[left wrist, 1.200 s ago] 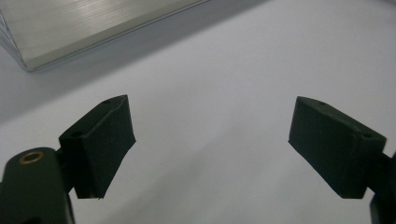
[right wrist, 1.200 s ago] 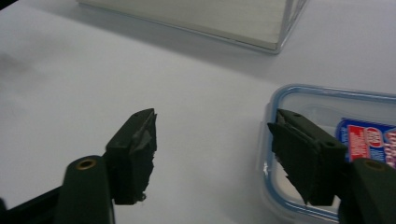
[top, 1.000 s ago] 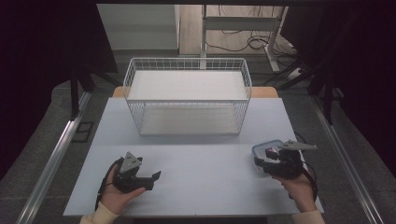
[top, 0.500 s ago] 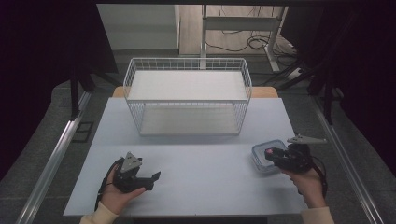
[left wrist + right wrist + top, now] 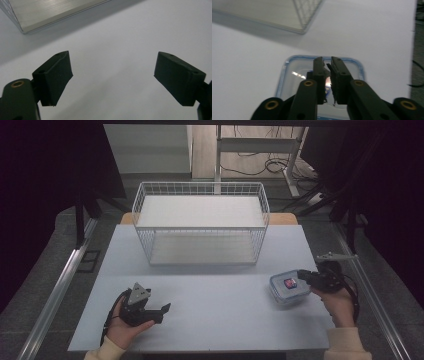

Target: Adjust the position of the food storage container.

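A clear plastic container (image 5: 289, 287) with a blue-rimmed lid and a small red label lies on the pale table (image 5: 215, 315) at the right. My right gripper (image 5: 302, 275) sits at its right edge, jaws pressed close together and pointing over the lid. In the right gripper view the shut jaws (image 5: 326, 61) hover above the container (image 5: 294, 75) with nothing caught between them. My left gripper (image 5: 165, 309) rests low at the table's front left in a hand. Its jaws (image 5: 113, 75) stand wide apart over bare table.
A white wire basket (image 5: 200, 183) stands at the middle back of the table; its base corner (image 5: 50, 12) and its wire corner (image 5: 307, 10) show in the gripper views. Dark floor, metal rails and cables surround the table.
My right gripper has drawn back to the right, off the top of the container, leaving the lid uncovered. The left gripper has stayed put.
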Demonstrator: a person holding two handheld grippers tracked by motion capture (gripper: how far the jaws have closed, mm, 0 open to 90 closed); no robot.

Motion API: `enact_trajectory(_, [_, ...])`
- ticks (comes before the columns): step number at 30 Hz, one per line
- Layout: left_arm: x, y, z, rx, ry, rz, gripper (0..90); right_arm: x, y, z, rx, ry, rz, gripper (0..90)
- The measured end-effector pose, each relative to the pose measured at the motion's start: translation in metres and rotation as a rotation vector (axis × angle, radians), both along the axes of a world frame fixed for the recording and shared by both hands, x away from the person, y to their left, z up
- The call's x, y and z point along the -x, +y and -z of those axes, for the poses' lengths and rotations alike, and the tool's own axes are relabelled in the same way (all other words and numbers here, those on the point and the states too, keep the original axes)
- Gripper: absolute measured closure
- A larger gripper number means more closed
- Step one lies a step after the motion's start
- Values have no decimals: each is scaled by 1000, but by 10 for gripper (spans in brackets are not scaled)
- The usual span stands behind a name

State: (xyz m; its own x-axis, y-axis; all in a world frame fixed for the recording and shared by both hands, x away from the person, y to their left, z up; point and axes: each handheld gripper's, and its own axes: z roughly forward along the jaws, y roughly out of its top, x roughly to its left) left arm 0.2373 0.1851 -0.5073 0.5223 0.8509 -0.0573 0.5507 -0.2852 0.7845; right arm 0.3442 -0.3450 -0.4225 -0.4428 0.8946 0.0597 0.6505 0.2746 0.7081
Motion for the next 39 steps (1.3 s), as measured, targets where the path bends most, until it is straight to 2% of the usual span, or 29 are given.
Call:
enact_trajectory(2, [1, 0, -1, 9, -3, 1, 146, -2, -6, -1, -1, -3, 16, 888])
enact_trajectory(4, [1, -2, -1, -2, -8, 0, 147, -4, -12, -1, -2, -2, 27, 894])
enact_trajectory(6, [1, -3, -1, -12, -9, 5, 146, -8, -19, 2, 37, 2, 50, 896])
enact_trajectory(9, [1, -3, 0, -13, -8, 4, 146, -11, -26, 5, 44, 5, 64, 896])
enact_trajectory(14, [-1, -3, 1, -16, -1, -2, 146, -18, -39, 18, 71, 39, 102, 897])
enact_trajectory(17, [0, -4, 0, -18, -6, -4, 146, -21, -40, 27, 96, 53, 101, 897])
enact_trajectory(20, [1, -5, 0, -23, -9, 2, 145, -24, -41, 33, 92, 69, 101, 897])
enact_trajectory(26, [1, -3, 1, -26, -9, -2, 145, -25, -37, 42, 119, 109, 82, 897])
enact_trajectory(33, [2, -7, 1, -47, -11, 4, 144, -22, -34, 41, 140, 99, 87, 897])
enact_trajectory(39, [4, -9, 0, -54, -10, 4, 144, -22, -35, 44, 152, 114, 84, 897])
